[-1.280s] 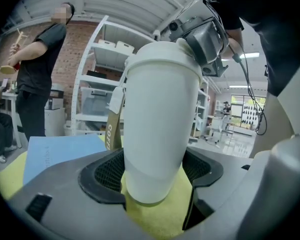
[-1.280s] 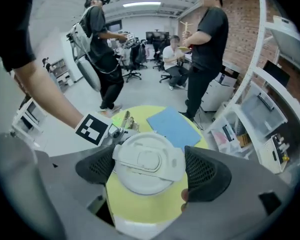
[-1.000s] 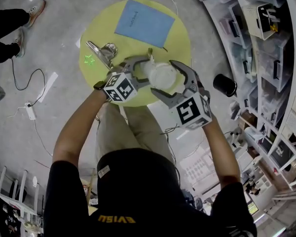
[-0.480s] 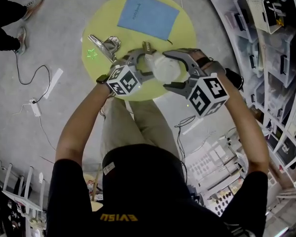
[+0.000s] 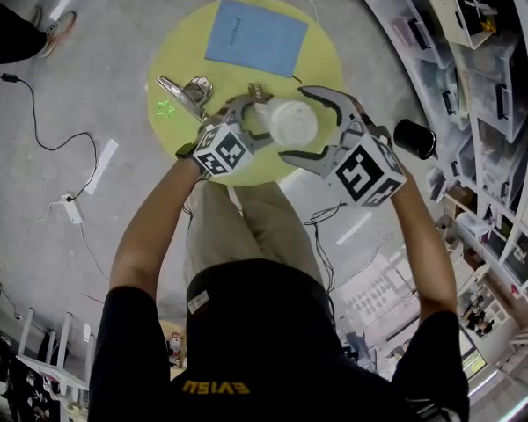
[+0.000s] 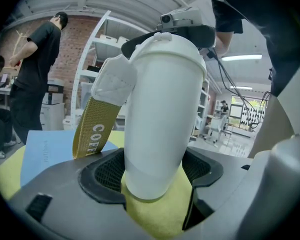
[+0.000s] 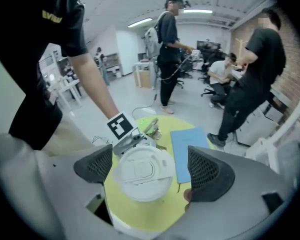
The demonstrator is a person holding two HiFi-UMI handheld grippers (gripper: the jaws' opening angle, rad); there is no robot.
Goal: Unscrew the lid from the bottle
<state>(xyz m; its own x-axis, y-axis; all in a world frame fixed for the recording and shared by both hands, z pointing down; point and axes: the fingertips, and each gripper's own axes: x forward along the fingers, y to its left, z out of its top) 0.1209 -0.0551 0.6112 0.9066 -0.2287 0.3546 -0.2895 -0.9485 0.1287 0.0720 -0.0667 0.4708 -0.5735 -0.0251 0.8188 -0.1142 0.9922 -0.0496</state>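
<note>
The left tongs [image 6: 151, 176] pinch the white bottle [image 6: 162, 109] low on its body, steadying it tilted over the yellow surface [image 5: 180, 55]. The right tongs [image 7: 150, 168] straddle the lid [image 7: 141, 173], jaws opening, pads clear of it; probably resetting for a twist.

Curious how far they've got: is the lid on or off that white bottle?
On. The lid caps the bottle; the right tongs straddle it, opening, not touching. How loose, cannot tell.
</note>
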